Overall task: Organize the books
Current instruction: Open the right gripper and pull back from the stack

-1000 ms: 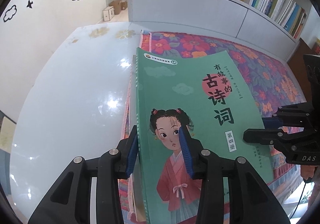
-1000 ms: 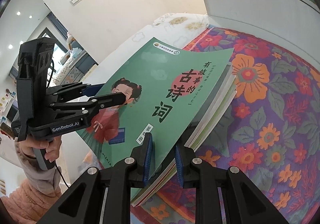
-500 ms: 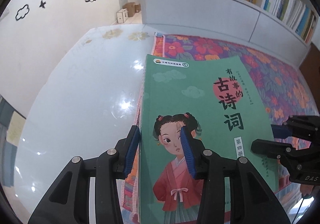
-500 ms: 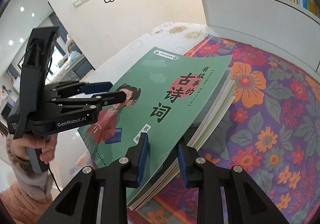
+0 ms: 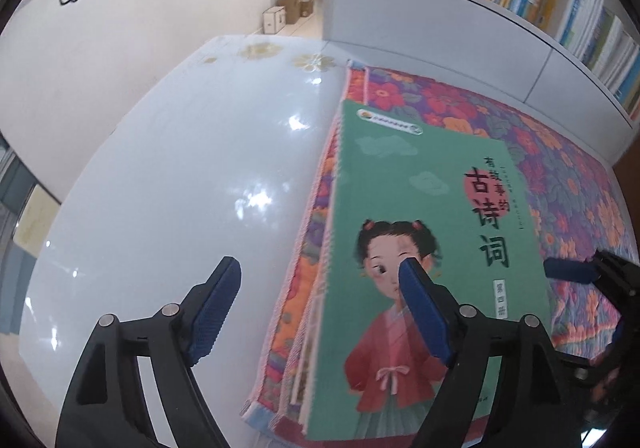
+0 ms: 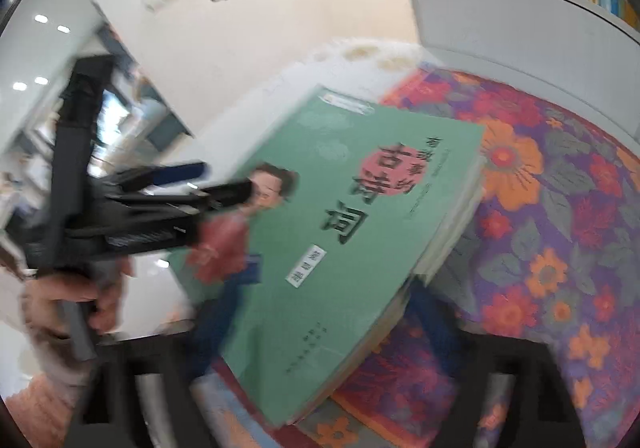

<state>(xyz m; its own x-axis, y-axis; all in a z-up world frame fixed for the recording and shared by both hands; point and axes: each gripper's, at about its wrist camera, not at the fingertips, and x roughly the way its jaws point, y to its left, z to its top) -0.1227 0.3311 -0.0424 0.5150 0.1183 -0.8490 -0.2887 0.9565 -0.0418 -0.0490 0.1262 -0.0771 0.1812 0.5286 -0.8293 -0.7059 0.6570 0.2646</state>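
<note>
On the floral cloth (image 5: 568, 183), along its left edge where it meets the bare white tabletop (image 5: 168, 183), lies the green book (image 5: 420, 207) atop a short stack of books (image 6: 448, 244), cover up. Its spine side runs nearly flush with the cloth's edge; the near end reaches toward the tabletop's near edge.

Left gripper (image 5: 320, 304): jaws have just been opening and now stand well apart, one pad over bare tabletop, the other above the cover near the spine. Nothing is clamped. Right gripper (image 6: 332, 312): jaws have likewise just been opening, wide, straddling the stack's near corner (this view is badly blurred); no pad appears to press on the pages. Both tools have let go; the stack rests on its own.

Risks, as judged: the top book overhangs the ones beneath at the page side, so a brush from a departing pad could skew it. The stack sits close to the near edge; a nudge that way could tip it off. The cloth may drag and shift the pile.

Room: broad clear tabletop to the left, open cloth to the right and far side, up to the white shelf unit (image 5: 440, 27).
</note>
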